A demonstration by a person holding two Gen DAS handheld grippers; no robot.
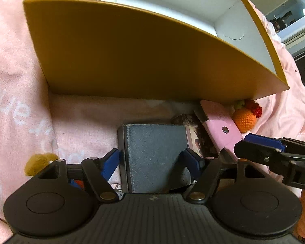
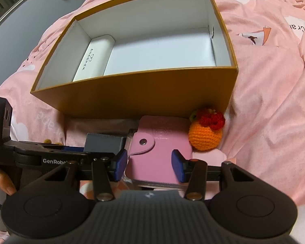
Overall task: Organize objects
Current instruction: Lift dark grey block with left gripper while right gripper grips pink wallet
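A dark grey-blue box [image 1: 152, 152] lies on the pink bedsheet in front of the big yellow-brown carton [image 1: 132, 57]. My left gripper [image 1: 152, 160] straddles it, jaws at their widest, a blue pad beside each side; I see no squeeze. Right of it a pink card wallet [image 2: 158, 148] with a snap button sits between the blue pads of my right gripper [image 2: 149, 163], which close against its edges. In the left wrist view the wallet [image 1: 221, 126] stands tilted, its lower end in the right gripper's fingers [image 1: 252, 144].
The carton [image 2: 132, 93] is open-topped, white inside, with a white packet [image 2: 93, 59] at its left wall. A crocheted orange with a red flower [image 2: 205, 134] rests against its near right corner. A brown plush bit [image 1: 40, 160] lies left. A hand [image 2: 2, 183] holds the left gripper.
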